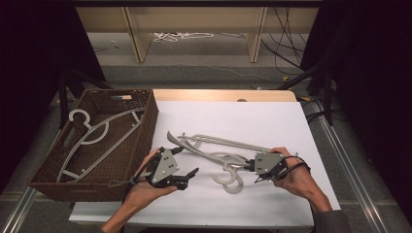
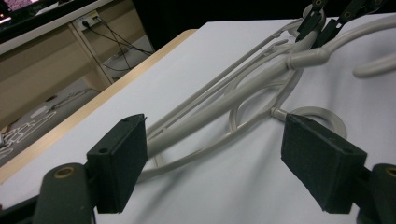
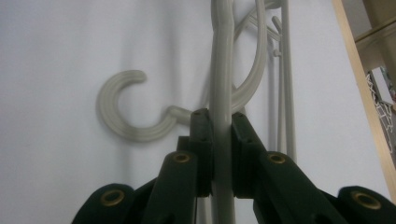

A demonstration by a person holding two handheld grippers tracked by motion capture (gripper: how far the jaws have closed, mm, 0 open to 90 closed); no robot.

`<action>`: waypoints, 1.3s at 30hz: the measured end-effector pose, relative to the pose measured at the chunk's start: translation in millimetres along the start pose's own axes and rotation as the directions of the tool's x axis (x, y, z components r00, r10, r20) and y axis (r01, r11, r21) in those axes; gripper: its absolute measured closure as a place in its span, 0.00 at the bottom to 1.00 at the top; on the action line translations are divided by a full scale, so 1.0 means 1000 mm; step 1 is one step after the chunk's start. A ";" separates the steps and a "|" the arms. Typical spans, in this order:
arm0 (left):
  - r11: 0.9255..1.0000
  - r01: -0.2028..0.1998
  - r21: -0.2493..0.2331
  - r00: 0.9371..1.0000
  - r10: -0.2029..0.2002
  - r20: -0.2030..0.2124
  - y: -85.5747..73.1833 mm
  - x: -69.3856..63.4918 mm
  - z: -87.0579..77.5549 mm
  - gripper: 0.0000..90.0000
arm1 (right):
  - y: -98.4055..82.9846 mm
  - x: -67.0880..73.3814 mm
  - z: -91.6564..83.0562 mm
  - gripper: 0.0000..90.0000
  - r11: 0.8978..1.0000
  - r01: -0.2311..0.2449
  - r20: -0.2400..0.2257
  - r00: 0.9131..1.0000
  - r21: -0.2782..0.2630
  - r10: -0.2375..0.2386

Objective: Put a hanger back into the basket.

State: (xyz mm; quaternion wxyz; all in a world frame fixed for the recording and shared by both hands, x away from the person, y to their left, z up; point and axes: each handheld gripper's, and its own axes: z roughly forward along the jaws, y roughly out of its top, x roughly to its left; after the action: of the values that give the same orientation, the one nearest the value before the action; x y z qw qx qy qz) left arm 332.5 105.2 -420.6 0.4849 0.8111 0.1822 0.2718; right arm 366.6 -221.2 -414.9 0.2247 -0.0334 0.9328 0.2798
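Nearest the person, the left tool [image 1: 187, 175] hovers with its jaws apart and nothing between them – the pads [image 2: 119, 161] frame the grey plastic hangers [image 1: 218, 155] lying tangled on the white bench [image 1: 272, 121]. The right tool [image 1: 250, 171] is clamped on one hanger arm [image 3: 223, 116], just beside the hooks [image 1: 232, 180]. The hangers look light and stiff, with smooth rounded bars that could slip or pivot in a single grip, so a second hold farther along the same arm, away from the interlocked hooks, would likely steady it. Their long axis runs across the bench – hooks toward the person's right, arm ends pointing toward the wicker basket [image 1: 145, 121] at the left. Farther off, another hanger [image 1: 97, 136] already lies inside that basket.
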 end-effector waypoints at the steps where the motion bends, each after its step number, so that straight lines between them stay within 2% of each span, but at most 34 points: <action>1: 1.000 -0.007 0.012 1.000 0.007 0.009 0.001 -0.001 0.003 0.27 | 0.002 0.001 0.000 0.91 1.000 0.005 -0.001 1.000 -0.001 -0.005; 2: 0.999 -0.029 0.028 0.999 0.029 0.015 0.003 -0.002 0.007 0.27 | 0.003 0.002 0.000 0.91 1.000 -0.001 -0.002 1.000 -0.001 0.001; 3: 0.999 -0.038 0.036 0.999 0.037 0.019 0.004 -0.003 0.009 0.27 | 0.004 0.002 0.001 0.91 1.000 0.018 -0.012 1.000 -0.010 -0.019; 6: 0.996 -0.060 0.060 0.997 0.057 0.047 0.006 -0.005 0.017 0.29 | 0.007 0.005 0.001 0.91 1.000 0.008 -0.010 1.000 -0.006 -0.008; 7: 0.997 -0.054 0.063 0.998 0.051 0.048 0.006 -0.006 0.017 0.29 | 0.008 0.005 0.001 0.91 1.000 0.025 -0.021 0.999 -0.014 -0.025; 8: 0.995 -0.076 0.066 0.996 0.073 0.050 0.006 -0.006 0.019 0.29 | 0.009 0.006 0.001 0.91 1.000 0.017 -0.022 1.000 -0.012 -0.017; 9: 0.995 -0.067 0.072 0.997 0.063 0.055 0.006 -0.007 0.019 0.29 | 0.010 0.006 0.002 0.91 1.000 0.023 -0.026 0.999 -0.019 -0.024; 11: 0.994 -0.077 0.078 0.995 0.072 0.062 0.005 -0.007 0.021 0.30 | 0.011 0.006 0.002 0.91 0.999 0.026 -0.031 0.999 -0.018 -0.027; 12: 0.991 -0.102 0.087 0.993 0.096 0.071 0.006 -0.006 0.021 0.31 | 0.012 0.007 0.002 0.91 0.999 0.031 -0.030 0.999 -0.019 -0.032; 14: 0.991 -0.101 0.089 0.992 0.094 0.084 0.005 -0.007 0.024 0.35 | 0.013 0.008 0.003 0.91 0.999 0.031 -0.035 0.999 -0.019 -0.032; 18: 0.981 -0.151 0.123 0.984 0.137 0.115 0.004 -0.009 0.028 0.39 | 0.016 0.010 0.002 0.91 0.999 0.048 -0.037 0.998 -0.025 -0.049; 21: 0.975 -0.163 0.150 0.981 0.145 0.129 0.005 -0.010 0.031 0.43 | 0.018 0.010 0.003 0.91 0.998 0.048 -0.045 0.998 -0.035 -0.049; 23: 0.966 -0.202 0.164 0.973 0.179 0.145 0.008 -0.011 0.034 0.47 | 0.018 0.010 0.003 0.91 0.998 0.056 -0.047 0.997 -0.036 -0.057; 25: 0.960 -0.227 0.162 0.967 0.202 0.156 0.009 -0.011 0.036 0.52 | 0.019 0.011 0.003 0.91 0.998 0.062 -0.050 0.997 -0.034 -0.063; 26: 0.961 -0.226 0.159 0.967 0.201 0.159 0.010 -0.011 0.036 0.54 | 0.019 0.011 0.003 0.91 0.998 0.056 -0.055 0.997 -0.032 -0.057; 28: 0.956 -0.247 0.160 0.961 0.221 0.164 0.011 -0.011 0.036 0.60 | 0.019 0.011 0.004 0.91 0.998 0.053 -0.053 0.997 -0.038 -0.055; 29: 0.956 -0.249 0.156 0.961 0.224 0.165 0.011 -0.011 0.035 0.63 | 0.020 0.011 0.004 0.91 0.997 0.064 -0.056 0.996 -0.041 -0.067; 31: 0.954 -0.253 0.159 0.957 0.223 0.185 0.011 -0.011 0.035 0.71 | 0.020 0.011 0.004 0.91 0.997 0.060 -0.060 0.996 -0.045 -0.063; 32: 0.949 -0.273 0.159 0.952 0.242 0.190 0.012 -0.010 0.034 0.72 | 0.020 0.012 0.004 0.91 0.998 0.049 -0.068 0.996 -0.050 -0.052; 33: 0.946 -0.282 0.161 0.950 0.251 0.187 0.012 -0.011 0.034 0.73 | 0.020 0.011 0.003 0.91 0.997 0.065 -0.061 0.996 -0.051 -0.068; 34: 0.939 -0.304 0.160 0.944 0.273 0.186 0.013 -0.011 0.033 0.73 | 0.020 0.011 0.003 0.91 0.997 0.064 -0.063 0.996 -0.053 -0.067; 36: 0.932 -0.325 0.157 0.938 0.297 0.182 0.014 -0.011 0.032 0.75 | 0.020 0.010 0.003 0.91 0.997 0.063 -0.058 0.996 -0.055 -0.066; 38: 0.929 -0.337 0.154 0.933 0.307 0.188 0.016 -0.010 0.031 0.76 | 0.020 0.010 0.002 0.91 0.996 0.067 -0.055 0.996 -0.060 -0.070; 39: 0.931 -0.332 0.150 0.934 0.304 0.186 0.016 -0.011 0.030 0.77 | 0.020 0.009 0.001 0.91 0.995 0.067 -0.061 0.996 -0.069 -0.071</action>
State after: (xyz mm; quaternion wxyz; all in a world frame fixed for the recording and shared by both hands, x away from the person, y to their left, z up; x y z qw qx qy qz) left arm 342.8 70.8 -420.4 0.3724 0.8893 0.0323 0.2634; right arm 355.0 -203.2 -410.0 0.2034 -0.0818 0.9279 0.3017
